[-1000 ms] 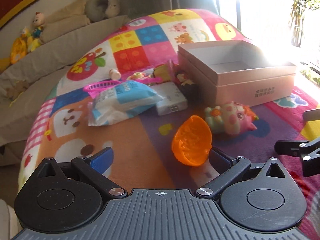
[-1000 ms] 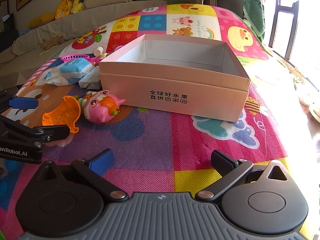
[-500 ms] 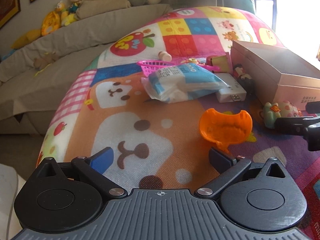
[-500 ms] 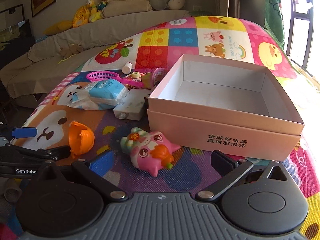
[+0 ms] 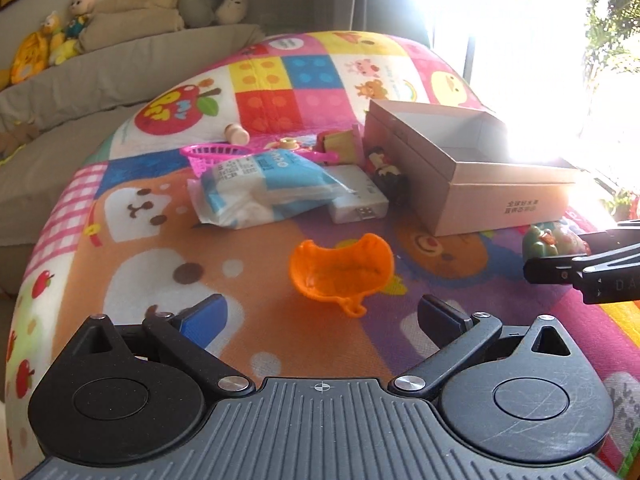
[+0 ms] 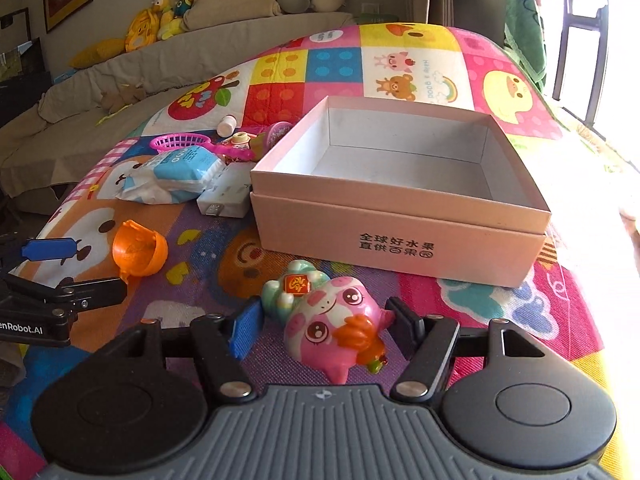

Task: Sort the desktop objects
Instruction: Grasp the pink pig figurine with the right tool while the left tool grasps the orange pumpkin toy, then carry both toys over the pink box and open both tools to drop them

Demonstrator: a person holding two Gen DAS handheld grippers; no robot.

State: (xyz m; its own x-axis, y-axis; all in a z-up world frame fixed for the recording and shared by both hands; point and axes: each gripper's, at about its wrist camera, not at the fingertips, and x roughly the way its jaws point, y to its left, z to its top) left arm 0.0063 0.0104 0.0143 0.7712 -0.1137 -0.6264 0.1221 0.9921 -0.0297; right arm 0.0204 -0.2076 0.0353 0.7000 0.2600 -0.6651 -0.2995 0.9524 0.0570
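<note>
A pink pig toy [image 6: 332, 322] lies on the colourful play mat between the fingers of my right gripper [image 6: 326, 326], which is open around it with small gaps on both sides. The toy shows partly in the left wrist view [image 5: 550, 238]. An orange half-shell [image 5: 340, 266] lies just ahead of my left gripper [image 5: 320, 318], which is open and empty; the shell also shows in the right wrist view [image 6: 138, 252]. An empty pink cardboard box [image 6: 400, 216] stands behind the pig.
A blue-white tissue pack [image 5: 264, 184], a white charger block [image 5: 358, 200], a pink basket [image 5: 216, 154], a small bottle [image 5: 236, 133] and small toys [image 5: 384, 168] lie left of the box [image 5: 480, 184]. A sofa with plush toys [image 6: 172, 8] stands behind.
My right gripper has moved forward and down so the pig toy now sits between its fingers. My left gripper has turned right and drawn nearer the orange shell.
</note>
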